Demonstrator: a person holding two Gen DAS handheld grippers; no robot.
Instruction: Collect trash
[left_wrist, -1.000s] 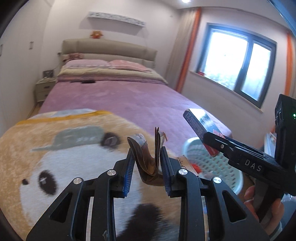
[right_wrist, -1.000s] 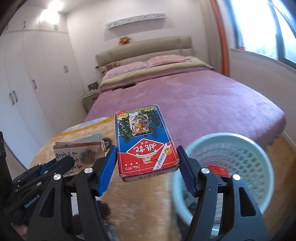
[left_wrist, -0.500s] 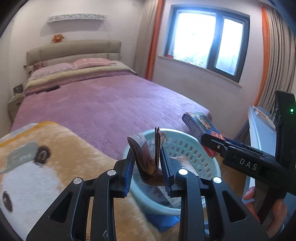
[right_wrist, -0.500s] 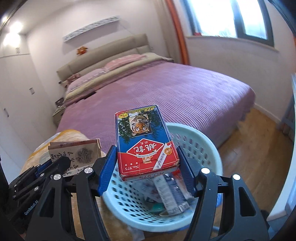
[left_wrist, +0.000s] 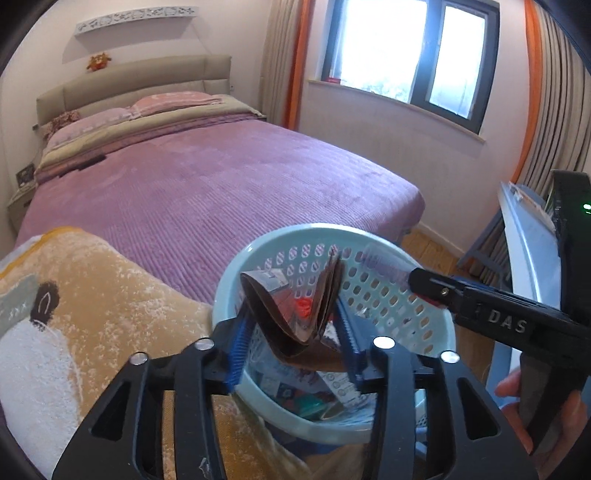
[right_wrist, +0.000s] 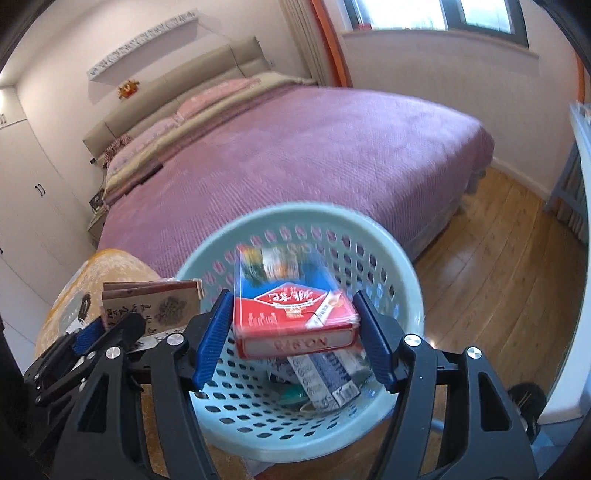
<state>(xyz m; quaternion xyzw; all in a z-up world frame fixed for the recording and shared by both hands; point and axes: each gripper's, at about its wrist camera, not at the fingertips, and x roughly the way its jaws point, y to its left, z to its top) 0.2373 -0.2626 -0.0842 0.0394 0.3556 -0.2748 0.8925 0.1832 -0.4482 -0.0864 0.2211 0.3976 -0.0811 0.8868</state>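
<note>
1. Purple bedding covers the bed (left_wrist: 207, 184) behind everything, a plush animal-print blanket (left_wrist: 92, 302) lies at its near end, and a window (left_wrist: 410, 55) lights the far wall.
2. Below both grippers stands a pale green perforated basket (right_wrist: 388, 236), with wrappers and small packets already lying on its bottom.
3. Over the basket's near rim, the left gripper (left_wrist: 291, 332) has its fingers (left_wrist: 236, 343) clenched on a folded brown paper packet (left_wrist: 291, 314); the packet stands up between the blue pads, its folds fanning open above them.
4. Over the basket's middle, the right gripper (right_wrist: 291, 336) has its fingers (right_wrist: 212, 338) spread apart, with a gap showing on each side of a red-and-blue card box (right_wrist: 295, 314).
5. That box sits between the two fingers but touches neither; it is motion-blurred (its printed face is hard to read) and hangs above the trash in the basket.
6. Wooden floor (right_wrist: 498, 277) shows to the right of the basket.
</note>
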